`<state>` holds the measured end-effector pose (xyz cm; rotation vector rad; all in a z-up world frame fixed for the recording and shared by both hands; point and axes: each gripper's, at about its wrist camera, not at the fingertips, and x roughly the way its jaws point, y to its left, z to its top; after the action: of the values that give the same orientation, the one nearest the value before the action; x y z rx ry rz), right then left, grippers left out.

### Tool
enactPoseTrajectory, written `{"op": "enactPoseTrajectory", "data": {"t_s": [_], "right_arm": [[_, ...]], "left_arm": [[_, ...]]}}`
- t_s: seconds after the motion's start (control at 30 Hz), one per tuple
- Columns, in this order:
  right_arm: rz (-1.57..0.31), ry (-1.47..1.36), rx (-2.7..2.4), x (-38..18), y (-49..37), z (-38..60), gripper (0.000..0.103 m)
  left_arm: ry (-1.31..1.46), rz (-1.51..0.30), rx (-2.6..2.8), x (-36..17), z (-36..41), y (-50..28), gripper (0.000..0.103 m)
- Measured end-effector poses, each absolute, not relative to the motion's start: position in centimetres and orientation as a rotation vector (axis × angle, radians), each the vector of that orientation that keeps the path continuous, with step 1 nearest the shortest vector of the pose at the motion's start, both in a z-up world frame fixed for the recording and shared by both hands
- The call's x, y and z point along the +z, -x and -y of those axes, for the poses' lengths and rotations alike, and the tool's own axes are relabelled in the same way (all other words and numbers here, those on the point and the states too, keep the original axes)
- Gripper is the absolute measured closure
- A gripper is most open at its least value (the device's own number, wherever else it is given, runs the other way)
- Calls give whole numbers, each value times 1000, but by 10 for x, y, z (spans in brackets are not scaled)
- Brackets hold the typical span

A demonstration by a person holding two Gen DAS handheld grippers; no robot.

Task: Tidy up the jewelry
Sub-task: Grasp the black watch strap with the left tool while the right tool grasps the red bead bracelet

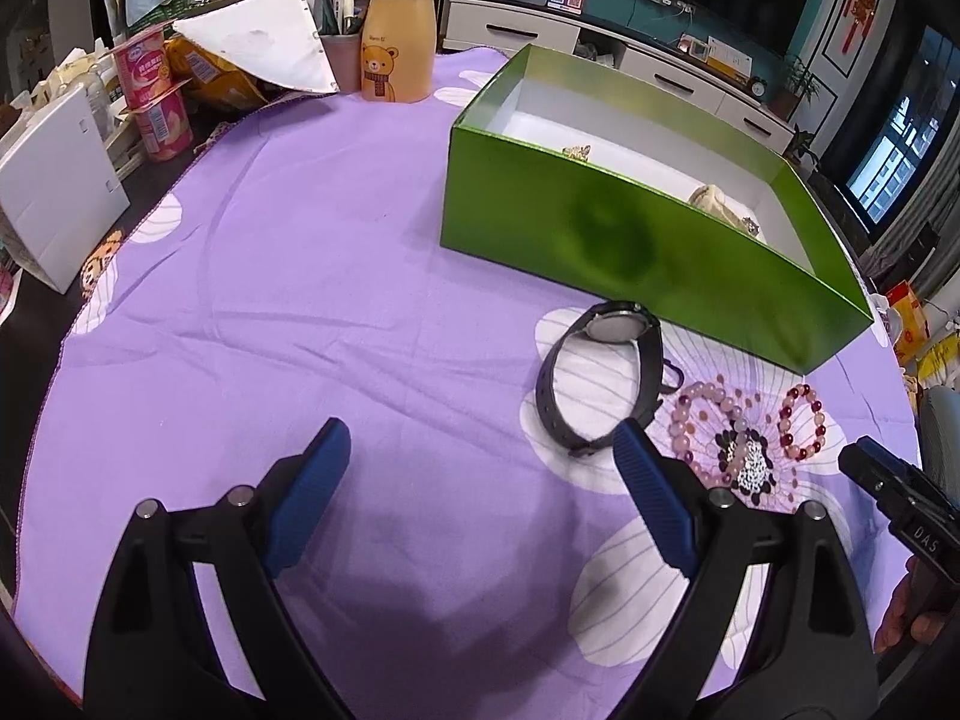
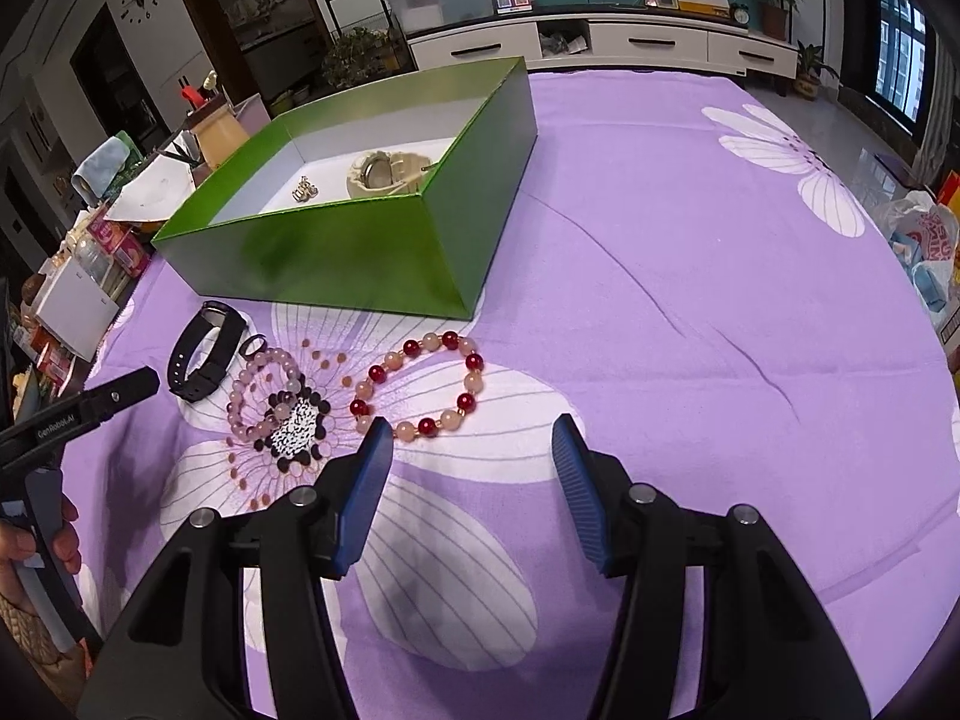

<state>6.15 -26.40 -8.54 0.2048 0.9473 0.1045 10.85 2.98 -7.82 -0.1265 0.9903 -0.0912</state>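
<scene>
Both tools are hovering apart and empty over the tabletop (image 2: 690, 240): left tool (image 1: 480, 456) wide, right tool (image 2: 474, 444) about half open. Lying just in front of the green box (image 2: 372, 264) are the black watch (image 2: 201, 360), the pink bracelet (image 2: 264, 396) and the red bracelet (image 2: 420, 387). For the right tool, straddling one side of the red bracelet's ring seems best. Right of the box, open cloth is leaving room; the box's near wall needs clearing.
</scene>
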Motion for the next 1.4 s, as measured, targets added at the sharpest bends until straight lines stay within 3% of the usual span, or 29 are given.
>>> {"op": "enactPoseTrajectory", "data": {"t_s": [0.2,0.4,0.6,0.8,0.87,0.93,1.13,1.4], "right_arm": [[-939,-157,91,-85,-72,258,48],[-941,-84,86,-87,-82,248,58],[-952,-24,81,-94,-91,239,68],[-955,2,79,-98,-98,235,78],[-952,9,75,-99,-99,234,85],[-950,12,77,-99,-100,234,91],[-940,6,83,-99,-98,235,96],[-875,-16,108,-79,-82,236,96]], "left_arm": [[101,-982,-110,-78,-21,-119,13],[63,-980,-133,-80,-10,-132,23],[22,-988,-149,-87,-1,-142,49],[-8,-991,-160,-94,3,-146,58],[-16,-986,-163,-94,4,-146,65],[-35,-979,-159,-95,6,-145,79],[-39,-971,-166,-95,6,-144,97],[10,-967,-176,-90,0,-134,99]]}}
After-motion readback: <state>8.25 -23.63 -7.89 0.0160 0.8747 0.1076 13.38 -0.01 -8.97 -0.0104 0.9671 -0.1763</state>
